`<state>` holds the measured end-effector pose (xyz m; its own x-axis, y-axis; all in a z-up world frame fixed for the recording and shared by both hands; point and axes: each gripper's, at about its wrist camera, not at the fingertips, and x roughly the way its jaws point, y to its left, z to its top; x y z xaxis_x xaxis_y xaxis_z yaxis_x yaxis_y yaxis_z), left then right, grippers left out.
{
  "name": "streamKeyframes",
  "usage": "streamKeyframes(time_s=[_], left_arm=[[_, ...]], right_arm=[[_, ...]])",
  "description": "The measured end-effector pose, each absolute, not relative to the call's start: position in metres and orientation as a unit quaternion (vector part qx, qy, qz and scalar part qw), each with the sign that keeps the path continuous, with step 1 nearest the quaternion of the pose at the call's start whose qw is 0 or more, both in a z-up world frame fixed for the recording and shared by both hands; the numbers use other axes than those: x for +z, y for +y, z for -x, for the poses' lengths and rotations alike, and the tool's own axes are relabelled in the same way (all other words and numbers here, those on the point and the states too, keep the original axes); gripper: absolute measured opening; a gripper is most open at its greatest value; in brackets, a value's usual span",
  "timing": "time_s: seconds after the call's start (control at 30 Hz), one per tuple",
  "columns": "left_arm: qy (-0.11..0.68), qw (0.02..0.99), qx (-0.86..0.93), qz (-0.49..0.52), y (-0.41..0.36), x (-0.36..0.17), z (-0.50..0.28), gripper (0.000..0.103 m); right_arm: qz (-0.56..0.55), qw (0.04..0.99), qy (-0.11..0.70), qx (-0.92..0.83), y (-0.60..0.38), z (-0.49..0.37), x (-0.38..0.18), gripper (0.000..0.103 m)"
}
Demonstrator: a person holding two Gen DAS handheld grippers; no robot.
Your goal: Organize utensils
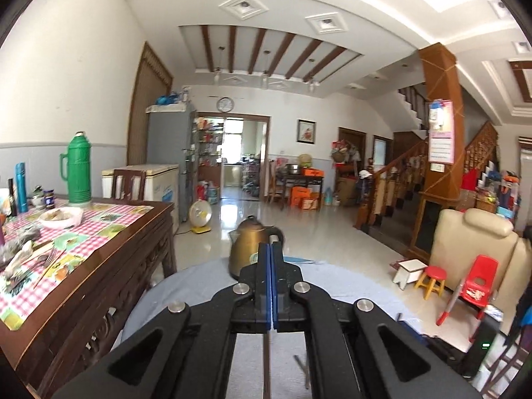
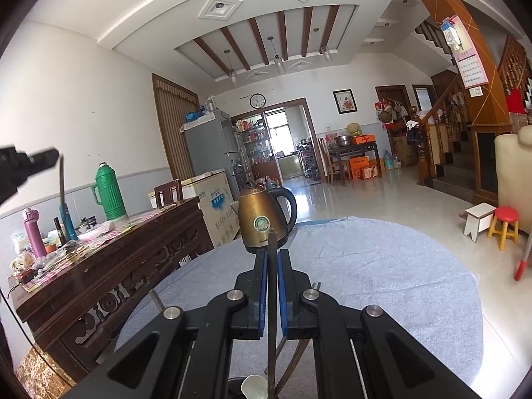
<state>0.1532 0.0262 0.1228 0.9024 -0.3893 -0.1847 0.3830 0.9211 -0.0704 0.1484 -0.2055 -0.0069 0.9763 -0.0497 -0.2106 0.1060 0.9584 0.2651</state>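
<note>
Two grippers each pinch one dark chopstick: the left gripper [image 1: 271,256] has its jaws clamped on a chopstick [image 1: 266,362], the right gripper [image 2: 272,259] on another chopstick [image 2: 272,286]. Both hang above the grey-clothed worktop [image 2: 382,266] near a brass kettle [image 2: 262,219], seemingly for pairing, while a spoon [image 2: 253,386] waits below.

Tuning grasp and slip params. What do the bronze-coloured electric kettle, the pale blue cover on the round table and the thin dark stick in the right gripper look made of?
Bronze-coloured electric kettle: metal body with a dulled, brushed sheen; black handle, likely plastic.
Pale blue cover: matte woven cloth, frayed far edge.
Thin dark stick, clamped in the right gripper: probably a dark wood chopstick; matte, uniform, no glint.
</note>
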Motion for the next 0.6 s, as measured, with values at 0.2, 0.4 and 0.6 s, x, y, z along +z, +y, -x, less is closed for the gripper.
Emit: streamKeyframes(time_s=[0.2,0.4,0.6], left_arm=[[0.106,0.968,-0.228,0.006,0.011,0.121,-0.150,0.000],[0.210,0.951,-0.225,0.020,0.014,0.072,-0.181,0.000],[0.391,0.887,-0.246,-0.011,0.017,-0.019,-0.203,0.006]], right_arm=[[-0.138,0.984,0.103,-0.040,-0.206,-0.149,-0.008,0.007],[-0.150,0.981,0.116,-0.042,-0.212,-0.149,-0.012,0.007],[-0.151,0.980,0.125,-0.037,-0.212,-0.152,-0.013,0.007]])
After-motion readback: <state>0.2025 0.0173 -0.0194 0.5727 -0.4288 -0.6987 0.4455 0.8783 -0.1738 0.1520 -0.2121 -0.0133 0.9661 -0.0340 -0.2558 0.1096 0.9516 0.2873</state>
